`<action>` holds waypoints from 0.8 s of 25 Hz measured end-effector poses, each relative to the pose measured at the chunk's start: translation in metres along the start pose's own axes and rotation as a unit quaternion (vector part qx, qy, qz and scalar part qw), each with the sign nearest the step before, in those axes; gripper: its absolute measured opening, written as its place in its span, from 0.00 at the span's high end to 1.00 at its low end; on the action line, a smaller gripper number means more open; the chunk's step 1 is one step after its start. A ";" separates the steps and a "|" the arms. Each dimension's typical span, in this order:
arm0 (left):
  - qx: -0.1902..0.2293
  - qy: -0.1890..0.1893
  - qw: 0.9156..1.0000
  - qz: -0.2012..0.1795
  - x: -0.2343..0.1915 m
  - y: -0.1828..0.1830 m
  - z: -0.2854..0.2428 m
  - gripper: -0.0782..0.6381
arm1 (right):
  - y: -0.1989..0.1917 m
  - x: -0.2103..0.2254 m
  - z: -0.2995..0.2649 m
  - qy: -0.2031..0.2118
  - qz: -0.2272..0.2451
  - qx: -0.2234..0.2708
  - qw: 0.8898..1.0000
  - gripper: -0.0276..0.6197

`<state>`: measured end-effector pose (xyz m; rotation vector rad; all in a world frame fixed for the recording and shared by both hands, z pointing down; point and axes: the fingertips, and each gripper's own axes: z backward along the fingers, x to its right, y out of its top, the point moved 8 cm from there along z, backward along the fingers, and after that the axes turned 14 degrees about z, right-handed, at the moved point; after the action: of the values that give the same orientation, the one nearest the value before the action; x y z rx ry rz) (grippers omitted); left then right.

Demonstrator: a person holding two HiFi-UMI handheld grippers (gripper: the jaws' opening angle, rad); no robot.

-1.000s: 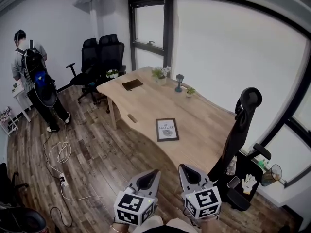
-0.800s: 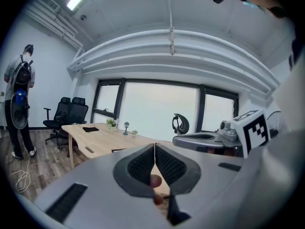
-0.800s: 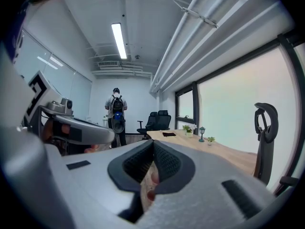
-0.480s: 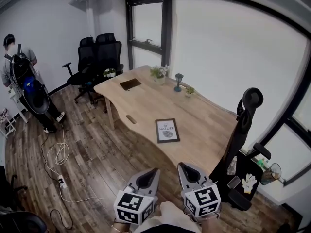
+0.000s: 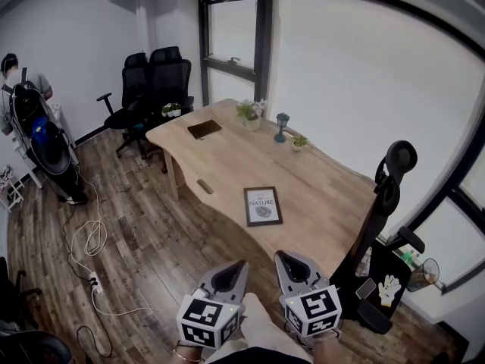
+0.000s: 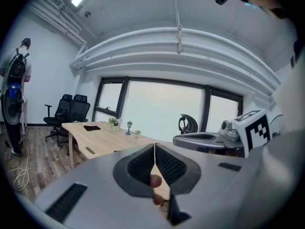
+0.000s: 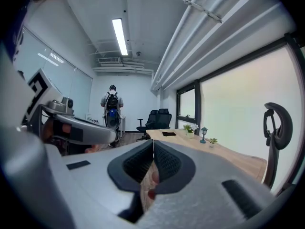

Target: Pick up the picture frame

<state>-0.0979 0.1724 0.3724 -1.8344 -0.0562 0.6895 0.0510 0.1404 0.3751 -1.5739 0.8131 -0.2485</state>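
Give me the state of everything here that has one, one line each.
picture frame, lying flat and face up on the desk, not gripped.
left gripper, jaws shut, nothing between them.
right gripper, jaws shut, nothing between them.
lantern, upright.
potted plant, upright.
floor cable, loosely coiled.
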 end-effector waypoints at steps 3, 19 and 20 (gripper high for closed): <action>0.000 0.003 1.000 0.000 -0.009 0.002 -0.009 0.88 | -0.004 0.004 -0.011 0.007 -0.003 -0.005 1.000 0.95; -0.039 -0.016 0.999 0.009 -0.044 0.019 -0.078 0.88 | -0.024 0.041 -0.077 0.039 -0.030 -0.040 0.998 0.95; -0.042 -0.018 0.999 0.011 -0.047 0.021 -0.084 0.88 | -0.025 0.044 -0.082 0.041 -0.031 -0.042 0.998 0.95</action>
<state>-0.1024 0.0764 0.3913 -1.9050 -0.0903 0.7451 0.0427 0.0480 0.4014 -1.6792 0.8489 -0.3293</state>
